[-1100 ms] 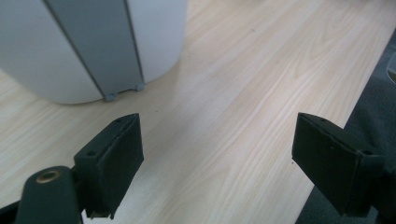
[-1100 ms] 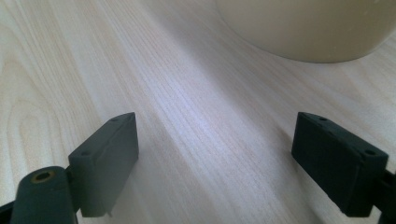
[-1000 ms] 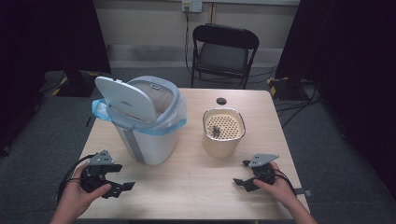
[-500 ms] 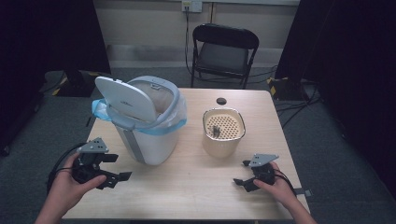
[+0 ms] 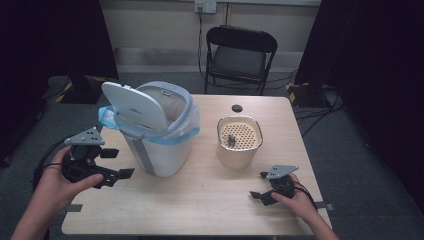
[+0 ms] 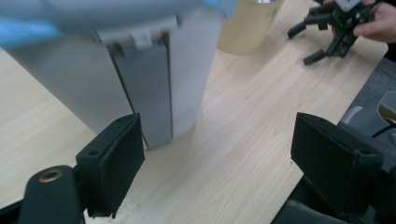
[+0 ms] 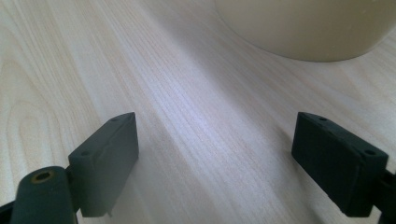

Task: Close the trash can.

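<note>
Your left gripper (image 5: 118, 163) hangs with jaws spread wide, empty, just short of the white bin (image 5: 159, 148), whose lid (image 5: 134, 106) tilts up over a blue liner (image 5: 176, 134). Your right gripper (image 5: 259, 185), also wide and empty, rests near the cream perforated-top container (image 5: 239, 140) just ahead.

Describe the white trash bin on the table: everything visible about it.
The white trash bin stands upright on the left half of the wooden table. It looks like smooth plastic, with a grey vertical strip down its front. Its lid is tipped open and tilted up toward the left. A light blue bag liner folds over the rim. Its contents cannot be made out. Neither claw touches it; the left claw hovers beside it, open.
</note>
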The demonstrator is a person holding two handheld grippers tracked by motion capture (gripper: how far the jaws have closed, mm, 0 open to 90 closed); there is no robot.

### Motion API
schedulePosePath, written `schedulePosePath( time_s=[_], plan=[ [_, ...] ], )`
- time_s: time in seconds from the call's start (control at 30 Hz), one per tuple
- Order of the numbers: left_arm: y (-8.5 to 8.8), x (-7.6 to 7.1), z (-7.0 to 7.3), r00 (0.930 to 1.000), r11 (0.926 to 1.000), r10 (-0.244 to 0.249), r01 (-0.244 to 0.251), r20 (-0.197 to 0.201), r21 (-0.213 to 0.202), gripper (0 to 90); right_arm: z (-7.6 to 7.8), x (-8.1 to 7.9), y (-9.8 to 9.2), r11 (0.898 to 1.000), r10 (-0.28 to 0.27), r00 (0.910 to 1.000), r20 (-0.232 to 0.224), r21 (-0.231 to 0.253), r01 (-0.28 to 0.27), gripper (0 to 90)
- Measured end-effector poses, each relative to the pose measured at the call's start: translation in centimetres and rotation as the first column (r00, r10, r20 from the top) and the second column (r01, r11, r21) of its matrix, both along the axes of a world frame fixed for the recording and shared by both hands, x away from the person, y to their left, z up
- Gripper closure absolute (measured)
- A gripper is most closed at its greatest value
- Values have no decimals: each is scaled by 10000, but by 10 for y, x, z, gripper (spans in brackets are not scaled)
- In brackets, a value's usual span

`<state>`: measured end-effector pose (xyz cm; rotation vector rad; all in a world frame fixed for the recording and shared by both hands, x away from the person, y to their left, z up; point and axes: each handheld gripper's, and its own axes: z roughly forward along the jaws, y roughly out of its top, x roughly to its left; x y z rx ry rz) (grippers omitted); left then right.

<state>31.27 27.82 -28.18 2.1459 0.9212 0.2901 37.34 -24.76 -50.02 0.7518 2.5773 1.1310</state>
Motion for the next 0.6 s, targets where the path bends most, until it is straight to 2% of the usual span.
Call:
schedulePosePath(
  time_s=[0.1,0.13,0.17,0.2,0.33,0.43,0.57,0.6],
  plan=[
    [1,1,8,9999,9999,106,-105,107,-97,169,0,0,0,10000,-10,10000,5,-1,10,140],
    [2,2,15,9995,9997,217,-216,212,-69,169,0,0,0,10000,-14,10000,-1,-1,14,140],
    [2,2,15,9995,9997,217,-216,212,-69,169,0,0,0,10000,-14,10000,-1,-1,14,140],
    [2,3,22,9994,9995,246,-241,248,-207,169,0,0,0,10000,-13,10000,-1,1,13,141],
    [2,6,29,9989,9987,360,-348,317,-369,182,0,0,0,10000,-12,10000,0,2,12,140],
    [1,9,37,9984,9987,402,-388,405,-326,262,0,0,0,10000,-10,10000,3,-1,10,141],
    [0,13,48,9967,9980,486,-458,651,-436,280,0,0,0,10000,6,10000,-13,1,-6,140],
    [-1,15,52,9957,9966,623,-584,681,-581,316,0,0,0,10000,1,10000,-13,-1,-1,141]
  ],
)
